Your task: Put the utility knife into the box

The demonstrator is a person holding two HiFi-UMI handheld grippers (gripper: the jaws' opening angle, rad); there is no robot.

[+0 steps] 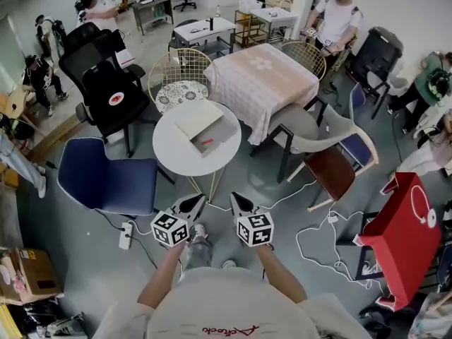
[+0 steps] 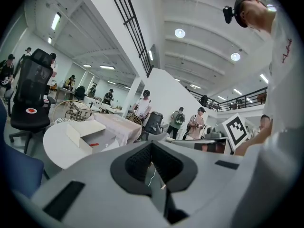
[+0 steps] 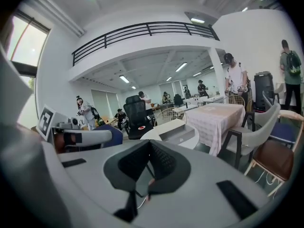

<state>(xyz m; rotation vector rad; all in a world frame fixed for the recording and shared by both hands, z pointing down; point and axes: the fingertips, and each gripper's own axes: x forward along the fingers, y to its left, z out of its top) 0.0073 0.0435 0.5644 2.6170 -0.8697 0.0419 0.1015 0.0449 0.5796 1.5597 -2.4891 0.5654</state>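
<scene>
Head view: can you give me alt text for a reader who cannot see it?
Seen from above, a person holds the left gripper and right gripper, both shut and empty, short of a round white table. On it lies an open box with a small red object inside, possibly the utility knife.

I find the shallow, rectangular, pale cardboard box (image 1: 220,133) lying flat and open on the round white table (image 1: 171,154), ahead of me and slightly to the left, set askew to my line of sight. Its cream lid (image 1: 197,117) is folded back along the far-left side. The tray inside is grey. The small red utility knife (image 1: 205,142) lies flat on the tray floor, within the box walls, toward the near-left part of the tray. The left gripper view confirms the red knife resting inside the open tray, beside the lid.
</scene>
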